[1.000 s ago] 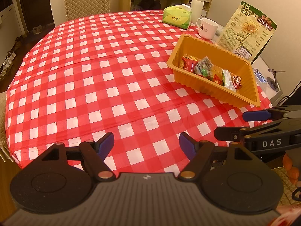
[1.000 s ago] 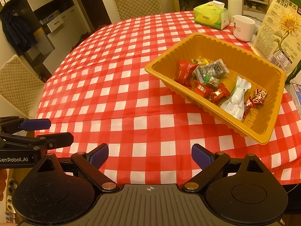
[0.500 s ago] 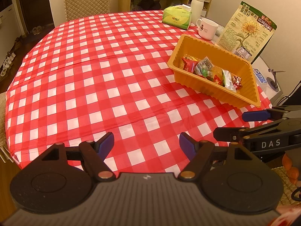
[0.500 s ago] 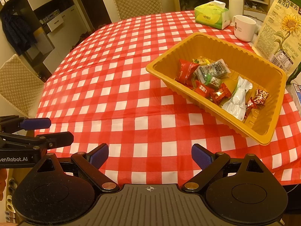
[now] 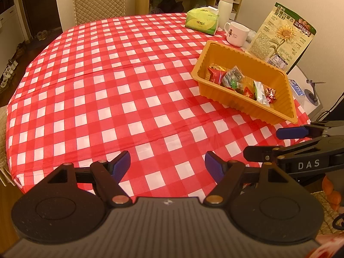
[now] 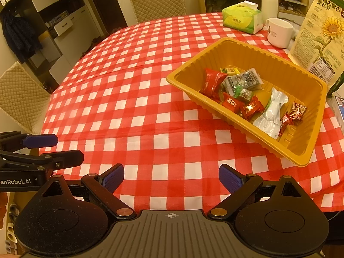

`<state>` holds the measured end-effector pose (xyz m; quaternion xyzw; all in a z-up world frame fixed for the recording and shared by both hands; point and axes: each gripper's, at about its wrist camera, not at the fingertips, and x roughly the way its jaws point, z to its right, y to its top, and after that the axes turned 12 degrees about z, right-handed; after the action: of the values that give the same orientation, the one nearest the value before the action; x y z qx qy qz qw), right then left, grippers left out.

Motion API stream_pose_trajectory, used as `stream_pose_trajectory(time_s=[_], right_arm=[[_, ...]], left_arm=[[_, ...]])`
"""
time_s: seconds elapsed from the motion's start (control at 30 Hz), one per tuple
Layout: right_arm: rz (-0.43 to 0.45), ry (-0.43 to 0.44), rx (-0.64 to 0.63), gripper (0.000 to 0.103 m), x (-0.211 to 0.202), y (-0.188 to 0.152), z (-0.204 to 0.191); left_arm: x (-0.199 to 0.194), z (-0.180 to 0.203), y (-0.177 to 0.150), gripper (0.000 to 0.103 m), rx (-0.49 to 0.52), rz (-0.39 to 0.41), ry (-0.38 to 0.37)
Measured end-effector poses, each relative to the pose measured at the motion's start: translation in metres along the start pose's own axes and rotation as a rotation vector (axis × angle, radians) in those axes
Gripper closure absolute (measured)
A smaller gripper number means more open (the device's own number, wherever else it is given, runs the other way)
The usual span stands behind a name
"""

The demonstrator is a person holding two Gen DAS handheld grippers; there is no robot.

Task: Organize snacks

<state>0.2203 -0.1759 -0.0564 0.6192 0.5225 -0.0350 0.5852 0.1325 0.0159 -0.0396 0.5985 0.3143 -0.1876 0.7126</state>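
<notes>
An orange plastic tray [image 5: 277, 112] [image 6: 240, 49] sits on the red checked tablecloth [image 5: 107, 81] [image 6: 133, 99] at the right. It holds several wrapped snacks: red packets [image 6: 211, 81], a clear dark-printed packet [image 6: 243, 80] and a white pouch [image 6: 272, 112]. My left gripper [image 5: 167, 167] is open and empty over the table's near edge. My right gripper [image 6: 171, 178] is open and empty, in front of the tray. Each gripper shows at the edge of the other's view.
A green tissue box [image 5: 202, 21], a white mug [image 5: 236, 34], a white flask [image 5: 224, 5] and a tall sunflower-seed bag [image 5: 281, 37] stand behind the tray. A padded chair [image 5: 99, 0] is at the far side, another chair [image 6: 19, 94] at the left.
Almost nothing. The right wrist view has shifted very slightly, the tray sitting a touch further right and lower. Both grippers stay open.
</notes>
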Motion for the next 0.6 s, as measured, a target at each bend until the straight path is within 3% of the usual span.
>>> stream_pose_trajectory(time_s=[0.6], right_arm=[[-0.001,0.000,0.000,0.009,0.0000,0.0003,0.0008]], left_arm=[[0.0013,0.0012,0.0014,0.028,0.000,0.005,-0.001]])
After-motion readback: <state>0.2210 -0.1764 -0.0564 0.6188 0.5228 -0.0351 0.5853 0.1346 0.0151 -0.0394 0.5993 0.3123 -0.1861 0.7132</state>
